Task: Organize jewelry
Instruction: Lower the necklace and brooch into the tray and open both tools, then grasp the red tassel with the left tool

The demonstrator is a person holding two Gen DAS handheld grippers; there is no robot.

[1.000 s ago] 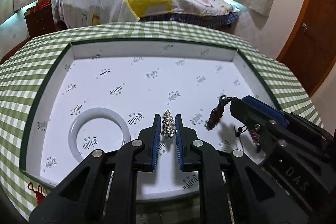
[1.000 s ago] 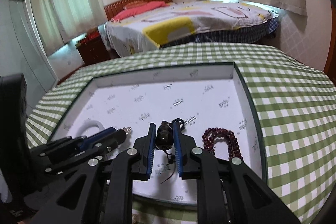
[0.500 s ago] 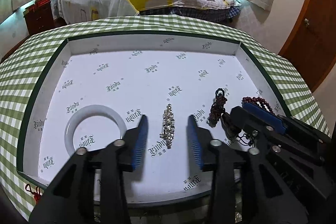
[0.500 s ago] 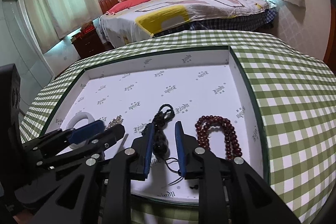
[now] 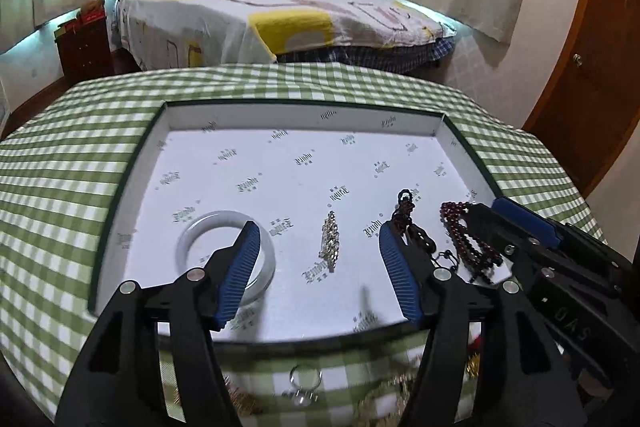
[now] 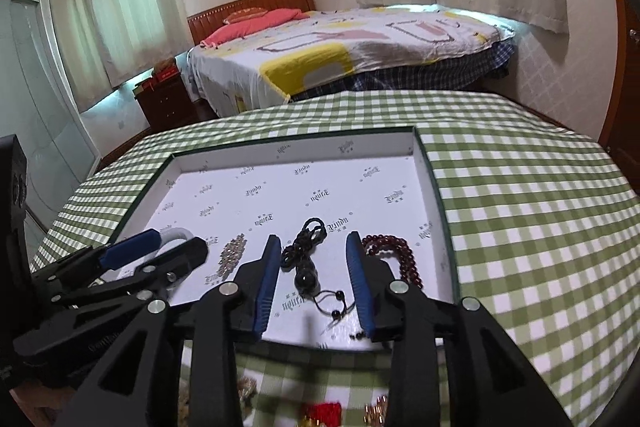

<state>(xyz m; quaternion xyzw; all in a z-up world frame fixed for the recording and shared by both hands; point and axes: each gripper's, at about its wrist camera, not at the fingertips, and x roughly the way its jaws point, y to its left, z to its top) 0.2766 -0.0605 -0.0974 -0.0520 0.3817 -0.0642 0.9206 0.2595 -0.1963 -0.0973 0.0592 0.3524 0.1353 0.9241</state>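
Four pieces we log in the tray (image 5: 120,211): bangle (image 5: 192,239) lower left, brooch (image 5: 330,242) lengthwise between our left tongs (image 5: 316,271), pendant (image 6: 306,277) between our right tongs (image 6: 314,277), beads (image 6: 394,253) rightmost; both tongs' jaws just opened, gripping nothing.

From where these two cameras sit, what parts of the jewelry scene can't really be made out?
- Loose pieces on the checked cloth before the tray: blurred and cut by the bottom edge in both views, partly behind gripper frames.
- White bangle: left view, near side behind a blue finger; right view, mostly behind the left gripper.
- Dark red bead bracelet: partly behind gripper fingers in both views.
- Printed words on the tray lining: too small.
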